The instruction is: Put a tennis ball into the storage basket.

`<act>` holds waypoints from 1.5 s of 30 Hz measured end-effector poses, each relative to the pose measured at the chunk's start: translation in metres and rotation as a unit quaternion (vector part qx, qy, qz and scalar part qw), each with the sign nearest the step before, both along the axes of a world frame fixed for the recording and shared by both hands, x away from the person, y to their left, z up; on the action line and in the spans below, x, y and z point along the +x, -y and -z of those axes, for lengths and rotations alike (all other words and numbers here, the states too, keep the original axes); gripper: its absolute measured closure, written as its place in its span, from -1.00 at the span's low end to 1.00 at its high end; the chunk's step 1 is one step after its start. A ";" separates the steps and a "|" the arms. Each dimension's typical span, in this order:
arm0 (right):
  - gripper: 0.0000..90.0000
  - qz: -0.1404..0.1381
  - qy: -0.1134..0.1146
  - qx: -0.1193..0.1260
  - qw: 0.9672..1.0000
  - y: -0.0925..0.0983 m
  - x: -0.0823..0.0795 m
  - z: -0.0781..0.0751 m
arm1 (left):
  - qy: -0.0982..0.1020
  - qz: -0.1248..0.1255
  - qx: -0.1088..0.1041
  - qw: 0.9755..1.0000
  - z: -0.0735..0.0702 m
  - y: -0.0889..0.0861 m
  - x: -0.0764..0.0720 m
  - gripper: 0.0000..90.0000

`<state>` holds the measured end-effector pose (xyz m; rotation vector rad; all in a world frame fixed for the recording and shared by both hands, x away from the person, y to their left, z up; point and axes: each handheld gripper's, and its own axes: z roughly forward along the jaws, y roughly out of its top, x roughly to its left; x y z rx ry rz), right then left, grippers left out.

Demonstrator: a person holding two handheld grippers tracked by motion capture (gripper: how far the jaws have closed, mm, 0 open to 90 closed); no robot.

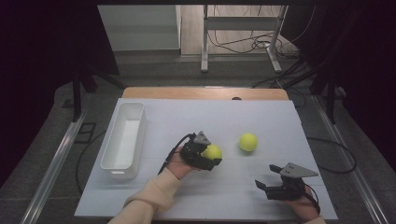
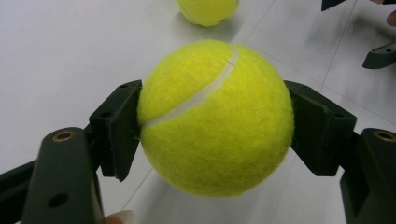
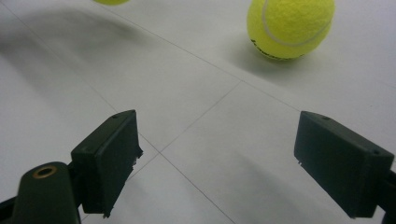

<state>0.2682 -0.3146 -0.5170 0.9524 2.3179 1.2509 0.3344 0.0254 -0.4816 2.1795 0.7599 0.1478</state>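
Place: this is looking like a lab or recording room, not a home.
Counter: a white-topped counter (image 1: 205, 116) is standing on grey floor, with metal rails (image 1: 56, 158) running along both sides.
Surroundings: dark curtains (image 1: 42, 46) are hanging left and right.
Far end: loose cables (image 1: 243, 44) are lying around a white metal frame (image 1: 243, 28).

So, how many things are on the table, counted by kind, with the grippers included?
Tennis balls: 2, one held in the left gripper as the held tennis ball, one as the free tennis ball lying on the table.
White bins: 1, the white bin.
Grippers: 2, with the right gripper open.
Total: 5
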 end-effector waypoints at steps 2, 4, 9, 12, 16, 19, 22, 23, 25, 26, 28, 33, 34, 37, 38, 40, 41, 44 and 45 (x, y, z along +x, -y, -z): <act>-0.67 0.000 0.000 0.000 1.000 0.000 0.000 0.000 | 0.001 -0.004 -0.002 1.000 -0.001 -0.003 0.001 -0.42; -0.67 0.000 0.000 -0.001 1.000 0.000 0.000 0.000 | 0.003 -0.008 -0.005 1.000 -0.003 -0.007 0.002 -0.42; -0.67 0.000 -0.001 -0.002 1.000 0.000 0.000 0.000 | 0.005 -0.011 -0.008 1.000 -0.007 -0.012 0.003 -0.42; -0.67 0.000 -0.001 -0.002 1.000 0.000 0.000 0.000 | 0.006 -0.013 -0.016 1.000 -0.011 -0.018 0.004 -0.42; -0.67 -0.001 0.000 -0.003 1.000 0.000 0.000 0.000 | 0.009 -0.015 -0.014 1.000 -0.014 -0.022 0.006 -0.42; -0.67 -0.001 -0.001 -0.002 1.000 0.000 0.000 0.000 | 0.009 -0.018 -0.015 1.000 -0.015 -0.025 0.007 -0.42; -0.67 -0.001 -0.001 -0.002 1.000 0.000 0.000 0.000 | 0.011 -0.022 -0.018 1.000 -0.018 -0.029 0.008 -0.42; -0.67 -0.001 -0.001 -0.002 1.000 0.000 0.000 0.000 | 0.011 -0.022 -0.018 1.000 -0.018 -0.029 0.008 -0.42; -0.67 -0.002 -0.001 -0.002 1.000 0.000 0.000 0.000 | 0.009 -0.021 -0.021 0.999 -0.019 -0.032 0.009 -0.42; -0.67 -0.002 -0.001 -0.003 1.000 0.000 0.000 0.000 | 0.010 -0.022 -0.023 0.999 -0.020 -0.033 0.010 -0.42; -0.67 -0.001 -0.001 -0.005 1.000 0.000 0.000 0.000 | 0.010 -0.025 -0.024 0.999 -0.021 -0.035 0.010 -0.42; -0.67 -0.002 -0.001 -0.004 1.000 0.000 0.000 0.000 | 0.011 -0.033 -0.028 0.999 -0.023 -0.043 0.013 -0.42; -0.67 -0.001 -0.001 -0.005 1.000 0.000 0.000 0.000 | 0.010 -0.034 -0.028 0.999 -0.023 -0.044 0.013 -0.42; -0.67 -0.001 -0.001 -0.006 1.000 0.000 0.000 0.000 | 0.010 -0.035 -0.032 0.999 -0.026 -0.048 0.014 -0.42; -0.67 -0.001 -0.001 -0.006 1.000 0.000 0.000 0.000 | 0.011 -0.035 -0.032 0.999 -0.027 -0.049 0.014 -0.42; -0.67 -0.001 -0.001 -0.006 1.000 0.000 0.000 0.000 | 0.012 -0.035 -0.033 0.999 -0.027 -0.051 0.015 -0.42; -0.67 -0.001 -0.001 -0.006 1.000 0.000 0.000 0.000 | 0.012 -0.036 -0.035 0.999 -0.028 -0.052 0.015 -0.42; -0.67 -0.001 -0.001 -0.006 1.000 0.000 0.000 0.000 | 0.014 -0.039 -0.037 0.998 -0.031 -0.056 0.015 -0.42; -0.67 -0.001 -0.002 -0.006 1.000 0.000 0.000 0.000 | 0.014 -0.039 -0.037 0.998 -0.031 -0.057 0.015 -0.42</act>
